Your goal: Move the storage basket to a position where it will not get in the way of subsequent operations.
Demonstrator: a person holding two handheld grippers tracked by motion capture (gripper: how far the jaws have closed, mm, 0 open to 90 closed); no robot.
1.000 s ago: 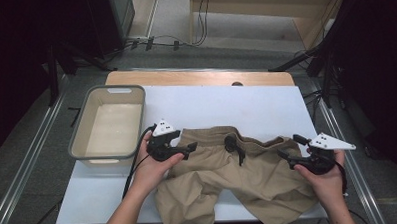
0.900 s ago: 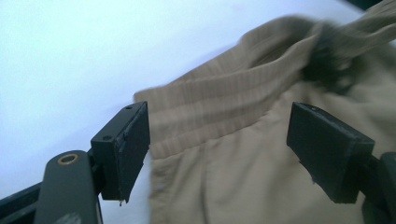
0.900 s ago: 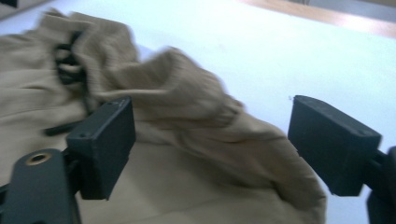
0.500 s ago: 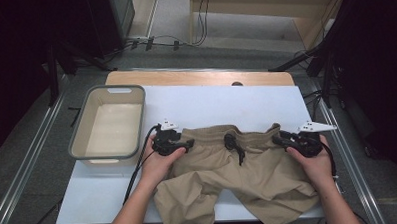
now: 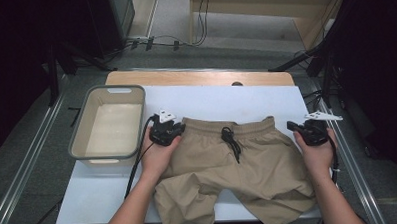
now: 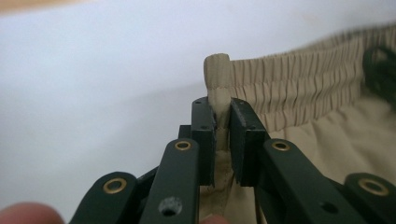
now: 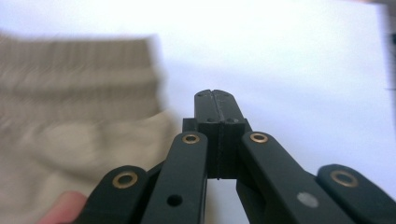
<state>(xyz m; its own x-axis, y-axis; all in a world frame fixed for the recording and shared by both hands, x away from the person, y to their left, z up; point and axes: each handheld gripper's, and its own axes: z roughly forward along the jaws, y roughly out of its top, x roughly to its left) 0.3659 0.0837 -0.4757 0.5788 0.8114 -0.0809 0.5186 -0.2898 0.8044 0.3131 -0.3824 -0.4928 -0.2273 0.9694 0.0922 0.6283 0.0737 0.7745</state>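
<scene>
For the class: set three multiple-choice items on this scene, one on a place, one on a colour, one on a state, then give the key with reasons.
1. Where does the tub stand relative to the shorts?
A. On the side of the person's left hand
B. On the side of the person's right hand
C. On top of them

2. What colour is the drawstring?
A. White
B. Black
C. Red

3. What is the left hand-held gripper doing?
A. Standing wide open over bare table
B. Clamping the tub's rim
C. Pinching the corner of the waistband

Key:
1 A, the high view shows the tub beside the left hand.
2 B, a dark cord lies at the middle of the waistband.
3 C, the left gripper view shows fabric pressed between the jaws.
</scene>
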